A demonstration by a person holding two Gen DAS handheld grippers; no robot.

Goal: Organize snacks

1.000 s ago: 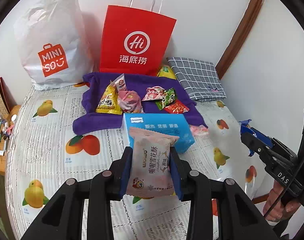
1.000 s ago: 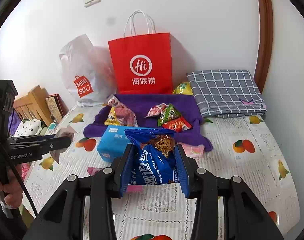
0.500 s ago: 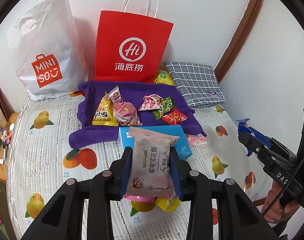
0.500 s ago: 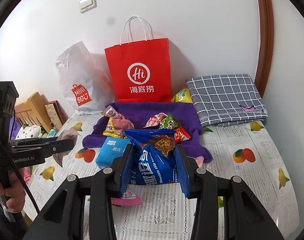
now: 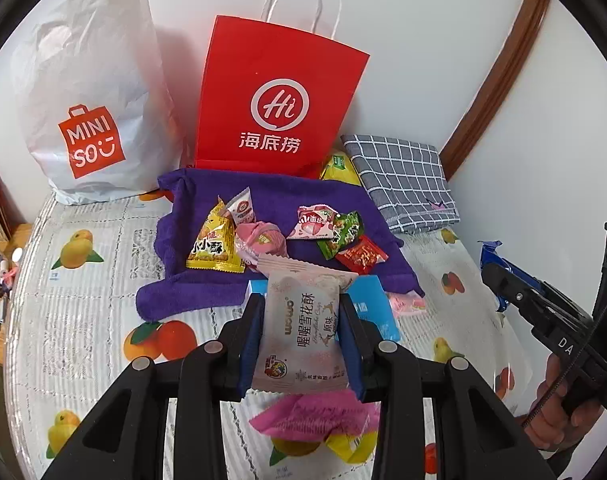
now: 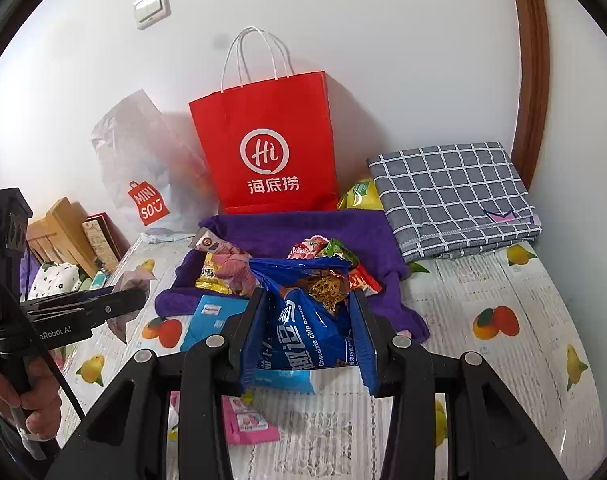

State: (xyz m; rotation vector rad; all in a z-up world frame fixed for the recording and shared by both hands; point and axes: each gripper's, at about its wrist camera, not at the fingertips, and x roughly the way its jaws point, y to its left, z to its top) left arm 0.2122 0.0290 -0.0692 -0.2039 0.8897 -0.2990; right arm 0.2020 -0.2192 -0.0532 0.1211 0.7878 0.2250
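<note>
A pale pink, flat, crinkle-edged plastic snack packet with dark printed lettering (image 5: 301,336) is clamped upright between the blue pads of the left tongs (image 5: 301,340), which are drawn narrow on its two sides. It is pinched across its width, probably so that the soft packet does not fold or slip while it is carried. In the right wrist view, a blue foil bag of chocolate chip cookies (image 6: 303,320) is gripped the same way by the right tongs (image 6: 305,328), its crumpled top standing free above the pads.

Both packets are held above a counter covered with a fruit-printed white cloth (image 5: 79,320). At twelve o'clock from the left tongs, a rumpled purple towel (image 5: 271,196) is spread, and small snacks are gathered on it: a yellow triangular packet (image 5: 213,246), a pink wrapped sweet (image 5: 261,240), a pink-and-white pouch (image 5: 313,222), a green wrapper (image 5: 343,234) and a red sachet (image 5: 361,256). The towel seems to serve as the collecting place. A light blue flat box (image 5: 373,312) lies just beside its near edge.

Behind the towel, at twelve o'clock, a red paper carrier bag with white handles (image 5: 281,104) is stood against the wall, with a white plastic shopping bag (image 5: 91,92) at ten o'clock and a folded grey checked cloth (image 5: 399,184) at two o'clock. A bright pink packet (image 5: 315,416) is left below the left tongs.
</note>
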